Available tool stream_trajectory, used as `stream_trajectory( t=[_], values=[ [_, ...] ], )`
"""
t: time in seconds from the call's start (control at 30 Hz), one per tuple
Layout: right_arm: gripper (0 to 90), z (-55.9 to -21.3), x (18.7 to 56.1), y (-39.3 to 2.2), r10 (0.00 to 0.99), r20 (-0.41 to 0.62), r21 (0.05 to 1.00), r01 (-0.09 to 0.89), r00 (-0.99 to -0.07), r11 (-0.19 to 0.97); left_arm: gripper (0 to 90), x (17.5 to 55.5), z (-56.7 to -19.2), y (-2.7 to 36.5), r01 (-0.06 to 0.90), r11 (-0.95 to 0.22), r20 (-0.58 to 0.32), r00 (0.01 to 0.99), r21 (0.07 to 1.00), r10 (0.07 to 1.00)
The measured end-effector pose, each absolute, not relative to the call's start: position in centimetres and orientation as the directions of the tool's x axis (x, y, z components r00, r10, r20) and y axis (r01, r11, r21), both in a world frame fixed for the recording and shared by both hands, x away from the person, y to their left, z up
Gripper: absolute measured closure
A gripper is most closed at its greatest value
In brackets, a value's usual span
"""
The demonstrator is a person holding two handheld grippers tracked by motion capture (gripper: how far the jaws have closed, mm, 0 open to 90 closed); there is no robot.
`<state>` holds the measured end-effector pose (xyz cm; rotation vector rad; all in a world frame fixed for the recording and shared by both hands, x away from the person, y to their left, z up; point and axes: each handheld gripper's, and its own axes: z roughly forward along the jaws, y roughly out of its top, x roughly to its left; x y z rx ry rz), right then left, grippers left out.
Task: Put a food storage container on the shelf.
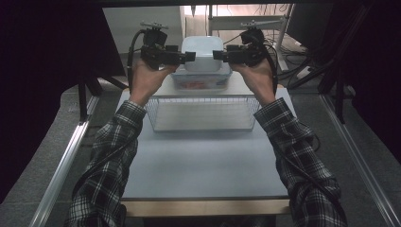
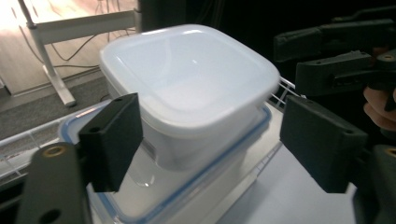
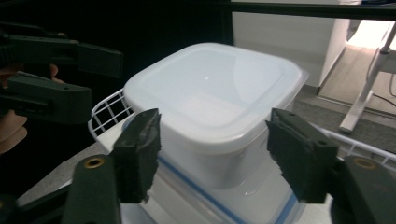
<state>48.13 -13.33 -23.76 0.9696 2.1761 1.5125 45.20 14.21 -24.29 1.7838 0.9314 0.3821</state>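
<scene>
**Both grippers open beside the white tub**

Your left gripper [image 1: 191, 56] and right gripper [image 1: 217, 55] stand wide, gripping nothing, at nine and three o'clock of the white tub [image 1: 203, 53]. It sits stacked on the blue-rimmed container [image 1: 201, 81], beyond the wire basket [image 1: 202, 113].

- High view: dim overall, both side edges near black; brightest patch is top centre, daylight spilling in behind the bench [image 1: 203, 165], which reads flat grey-blue.
- Soft, low-res; the check sleeves look smeared.
- Left gripper view: blown-out warm glare at upper left, soft sheen on the white lid [image 2: 187, 79], near jaws slightly blurred.
- Right gripper view: bright upper right, black upper left, mild softness throughout.
</scene>
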Motion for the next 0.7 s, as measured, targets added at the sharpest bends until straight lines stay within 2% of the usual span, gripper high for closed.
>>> stream_trajectory(
  t=[0.1,0.33,0.4,0.7],
  values=[
    [27.8,-24.2,47.6,-13.4,0.669,0.108,0.914,0.338,-0.735,0.223,14.4,44.4,-24.9,14.2,0.395,-0.179,-0.143,0.661,0.901,0.737],
    [17.1,-25.6,46.0,-13.3,0.654,0.065,0.915,0.307,-0.754,0.263,10.1,42.7,-26.8,14.3,0.376,-0.186,-0.122,0.661,0.908,0.740],
    [15.3,-25.9,45.6,-13.4,0.657,0.045,0.917,0.292,-0.753,0.272,9.6,42.1,-27.3,14.1,0.359,-0.225,-0.079,0.665,0.906,0.742],
    [9.2,-27.8,43.9,-14.0,0.649,0.018,0.917,0.271,-0.760,0.292,6.2,40.1,-29.1,14.1,0.328,-0.244,-0.060,0.697,0.913,0.715]
  ],
)
